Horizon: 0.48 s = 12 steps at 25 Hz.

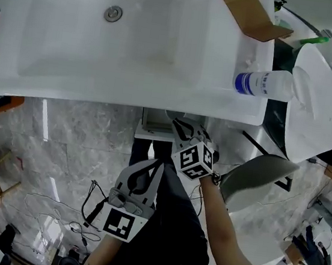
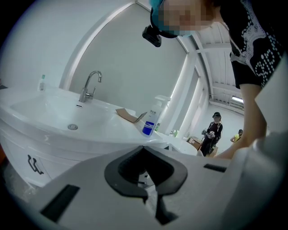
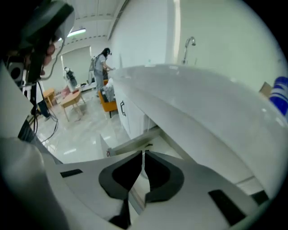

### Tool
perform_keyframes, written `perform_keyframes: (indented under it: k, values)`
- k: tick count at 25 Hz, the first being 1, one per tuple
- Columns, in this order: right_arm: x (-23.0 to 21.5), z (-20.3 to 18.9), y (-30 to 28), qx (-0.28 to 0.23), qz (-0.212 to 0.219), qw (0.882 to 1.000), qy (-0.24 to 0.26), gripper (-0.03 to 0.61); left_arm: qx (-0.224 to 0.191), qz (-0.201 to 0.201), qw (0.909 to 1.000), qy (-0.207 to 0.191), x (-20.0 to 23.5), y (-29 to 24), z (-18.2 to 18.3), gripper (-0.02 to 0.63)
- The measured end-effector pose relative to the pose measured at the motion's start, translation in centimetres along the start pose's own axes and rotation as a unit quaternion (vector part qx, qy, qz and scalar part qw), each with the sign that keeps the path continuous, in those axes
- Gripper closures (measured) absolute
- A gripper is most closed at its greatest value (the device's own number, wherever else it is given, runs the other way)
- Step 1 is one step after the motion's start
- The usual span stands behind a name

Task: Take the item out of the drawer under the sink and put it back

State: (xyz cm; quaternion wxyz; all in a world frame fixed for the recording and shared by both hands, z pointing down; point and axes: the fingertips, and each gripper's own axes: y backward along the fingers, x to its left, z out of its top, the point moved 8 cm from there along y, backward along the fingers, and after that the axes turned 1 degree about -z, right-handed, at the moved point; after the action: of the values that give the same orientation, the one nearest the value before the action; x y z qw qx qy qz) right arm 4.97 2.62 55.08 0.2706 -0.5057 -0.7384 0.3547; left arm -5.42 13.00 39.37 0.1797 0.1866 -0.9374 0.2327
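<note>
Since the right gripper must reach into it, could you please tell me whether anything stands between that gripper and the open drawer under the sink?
Nothing visible does. The right gripper, empty, hangs just before the drawer, below the sink rim, with only open air between them.

Bright, even light is seen everywhere. The white sink (image 1: 73, 56) is almost washed out. Shiny glare is seen on the floor (image 1: 80, 142). Both gripper views are bent round, darkened at the corners and blurred up close.
</note>
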Motion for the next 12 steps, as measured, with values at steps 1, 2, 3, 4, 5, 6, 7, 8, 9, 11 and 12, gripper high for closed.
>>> perform_keyframes:
  k: [1,2,3,4,5,6,7,8,9,11,12]
  values:
    - [-0.2,0.4,0.9,-0.018,-0.009,1.000,-0.018,0.550,-0.003,-0.002,1.0000,-0.004,0.0,0.0,0.3,0.614]
    - [-0.3,0.7,1.7,-0.036,-0.016,0.999,-0.036,0.557,-0.006,-0.004,0.9999,-0.007,0.0,0.0,0.6,0.614]
    - [-0.4,1.1,2.6,-0.054,-0.023,0.997,-0.054,0.558,-0.008,-0.006,0.9999,-0.010,0.0,0.1,0.9,0.614]
    - [-0.4,1.4,3.5,-0.071,-0.030,0.994,-0.071,0.560,-0.010,-0.008,0.9998,-0.014,0.0,0.1,1.2,0.614]
    - [-0.3,1.7,4.4,-0.089,-0.036,0.992,-0.087,0.560,-0.013,-0.010,0.9997,-0.017,-0.1,0.2,1.6,0.614]
    - [-0.2,2.1,5.4,-0.107,-0.043,0.988,-0.101,0.560,-0.017,-0.013,0.9996,-0.021,-0.1,0.3,1.9,0.614]
    - [0.0,2.5,6.3,-0.126,-0.049,0.984,-0.114,0.560,-0.020,-0.016,0.9994,-0.024,-0.2,0.5,2.3,0.614]
    - [0.2,2.9,7.3,-0.144,-0.055,0.980,-0.126,0.560,-0.024,-0.019,0.9992,-0.027,-0.3,0.7,2.7,0.614]
    - [0.5,3.3,8.4,-0.161,-0.060,0.976,-0.136,0.560,-0.027,-0.022,0.9989,-0.031,-0.4,0.9,3.1,0.614]
    - [0.8,4.3,10.4,-0.191,-0.072,0.967,-0.152,0.561,-0.033,-0.031,0.9981,-0.041,-0.6,1.4,4.0,0.614]
    - [1.0,4.8,11.4,-0.205,-0.078,0.963,-0.156,0.561,-0.034,-0.037,0.9975,-0.050,-0.6,1.7,4.4,0.614]
